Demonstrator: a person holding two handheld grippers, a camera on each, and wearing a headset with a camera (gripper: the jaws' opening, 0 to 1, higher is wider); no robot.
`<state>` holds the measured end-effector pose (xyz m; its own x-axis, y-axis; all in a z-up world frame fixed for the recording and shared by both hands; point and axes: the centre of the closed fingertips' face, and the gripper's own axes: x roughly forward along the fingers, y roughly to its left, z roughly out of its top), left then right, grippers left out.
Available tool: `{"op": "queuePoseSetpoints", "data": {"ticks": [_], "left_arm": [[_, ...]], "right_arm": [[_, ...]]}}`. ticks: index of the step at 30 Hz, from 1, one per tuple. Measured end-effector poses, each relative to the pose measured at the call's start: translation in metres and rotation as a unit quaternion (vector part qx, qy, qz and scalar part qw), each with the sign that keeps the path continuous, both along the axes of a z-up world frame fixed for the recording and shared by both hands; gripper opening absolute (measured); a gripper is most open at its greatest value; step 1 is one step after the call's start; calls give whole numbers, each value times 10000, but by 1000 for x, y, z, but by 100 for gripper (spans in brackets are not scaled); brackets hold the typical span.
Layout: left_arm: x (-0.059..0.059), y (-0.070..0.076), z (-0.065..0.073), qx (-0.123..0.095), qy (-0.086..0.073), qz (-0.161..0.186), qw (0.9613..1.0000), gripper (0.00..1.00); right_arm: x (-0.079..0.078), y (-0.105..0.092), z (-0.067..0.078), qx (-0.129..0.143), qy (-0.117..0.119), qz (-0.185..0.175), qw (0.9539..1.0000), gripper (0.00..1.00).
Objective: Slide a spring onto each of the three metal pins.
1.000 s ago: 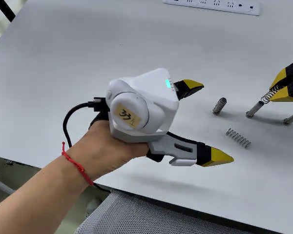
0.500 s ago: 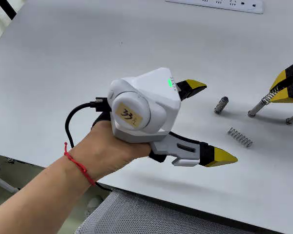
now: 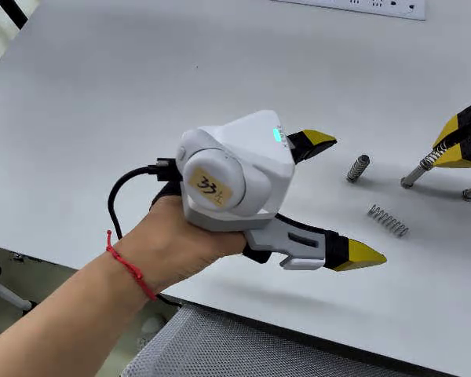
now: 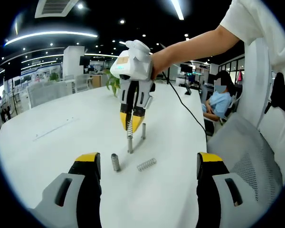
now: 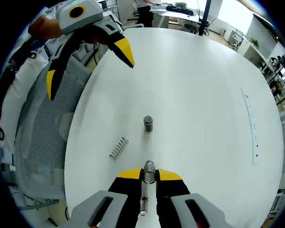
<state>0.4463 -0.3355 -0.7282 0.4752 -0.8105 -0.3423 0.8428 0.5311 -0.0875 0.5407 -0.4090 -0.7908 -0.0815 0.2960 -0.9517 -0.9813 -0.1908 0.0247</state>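
Right gripper (image 5: pixel 149 176), clenched on a spring (image 5: pixel 149 169), should keep it coaxial with the pin (image 4: pixel 130 144); left gripper (image 3: pixel 352 198) hangs released.

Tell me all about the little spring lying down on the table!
The loose spring is a thin coil of silvery metal wire, open at both ends. It lies flat on its side on the white table, and nothing else touches it. A shorter coiled piece stands upright close by, apart from it.

Spring (image 3: pixel 388 221) flat on table (image 3: pixel 141 94), pin (image 3: pixel 358 168) behind — apart
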Motion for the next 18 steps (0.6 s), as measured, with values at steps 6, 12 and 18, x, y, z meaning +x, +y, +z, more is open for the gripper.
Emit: {"op": "queuePoseSetpoints", "data": {"ticks": [6, 12, 18], "left_arm": [[-1, 0, 0, -21, 8, 0, 10000, 82], [0, 0, 0, -46, 20, 0, 10000, 82], [0, 0, 0, -49, 24, -3, 10000, 82]], "right_arm": [[0, 1, -4, -28, 15, 8, 10000, 7], [0, 1, -9, -47, 33, 10, 10000, 7], [-2, 2, -15, -78, 33, 46, 10000, 7]]}}
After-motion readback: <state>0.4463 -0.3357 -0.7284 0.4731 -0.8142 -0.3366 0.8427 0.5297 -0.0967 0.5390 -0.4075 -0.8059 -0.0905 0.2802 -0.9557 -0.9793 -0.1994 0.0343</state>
